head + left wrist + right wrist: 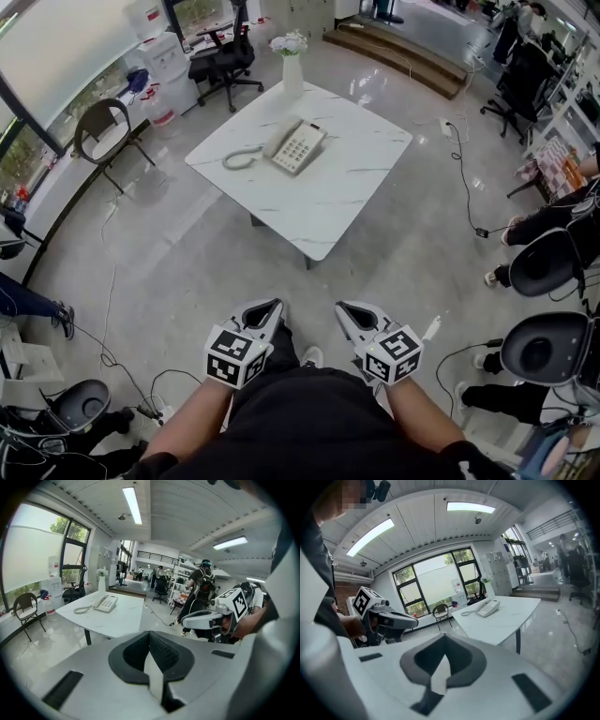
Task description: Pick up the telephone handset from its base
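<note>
Head view:
- The left gripper (270, 309) and right gripper (349, 311) are low in frame. My forearms are cut off by the bottom edge.
- The telephone (294, 146) is cream with a pale keypad. It sits on the white marble table (347, 192), towards its left corner and well apart from both grippers.
- The handset (278, 138) lies in its cradle along the base's left side.
- The coiled cord (239, 159) is looped beside it.
- A vase (292, 73) stands at the far corner.
- The table legs are mostly hidden under the top.

Left gripper view:
- The jaws are clenched together with nothing between them.
- The telephone (105, 603) is small and distant, and I cannot separate the handset from the base.
- The right gripper shows at the right edge.

Right gripper view:
- The jaws are pressed closed and empty.
- The telephone (488, 607) sits near the table's near edge, but its detail is too fine to read.
</note>
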Demonstrator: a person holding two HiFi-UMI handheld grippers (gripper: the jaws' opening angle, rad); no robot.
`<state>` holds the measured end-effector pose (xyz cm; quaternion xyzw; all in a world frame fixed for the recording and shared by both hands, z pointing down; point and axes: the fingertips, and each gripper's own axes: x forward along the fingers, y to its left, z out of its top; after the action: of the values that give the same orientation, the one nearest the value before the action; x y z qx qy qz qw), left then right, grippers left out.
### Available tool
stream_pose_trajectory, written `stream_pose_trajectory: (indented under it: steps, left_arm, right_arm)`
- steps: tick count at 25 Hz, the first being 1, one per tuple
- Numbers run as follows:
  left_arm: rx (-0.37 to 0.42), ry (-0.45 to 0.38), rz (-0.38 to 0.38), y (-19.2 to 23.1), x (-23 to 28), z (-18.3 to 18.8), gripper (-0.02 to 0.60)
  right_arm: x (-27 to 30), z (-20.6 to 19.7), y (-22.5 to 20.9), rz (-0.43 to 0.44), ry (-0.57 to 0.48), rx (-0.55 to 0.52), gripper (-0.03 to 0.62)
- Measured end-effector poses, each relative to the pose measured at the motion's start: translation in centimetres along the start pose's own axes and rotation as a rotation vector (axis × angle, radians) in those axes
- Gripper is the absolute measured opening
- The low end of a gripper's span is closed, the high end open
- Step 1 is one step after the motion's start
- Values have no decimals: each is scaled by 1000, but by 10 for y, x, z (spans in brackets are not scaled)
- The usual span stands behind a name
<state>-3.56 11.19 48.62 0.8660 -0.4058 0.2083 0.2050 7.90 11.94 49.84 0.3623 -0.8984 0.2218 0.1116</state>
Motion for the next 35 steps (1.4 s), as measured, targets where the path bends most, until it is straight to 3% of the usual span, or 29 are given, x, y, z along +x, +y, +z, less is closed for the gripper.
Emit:
stream_pose_trajectory:
  steps: [14,24,35]
  left_arm:
    - [-11,-14,-48,41,48,26,0]
    - [-1,-33,-54,120,89,86,0]
    - [56,-41,-132,197,133,150,0]
  right_arm:
    - [38,10,-39,-58,23,23,2]
    - [111,72,-82,-82,25,-2,2]
    - [185,138,-118,-165,-6,-7,2]
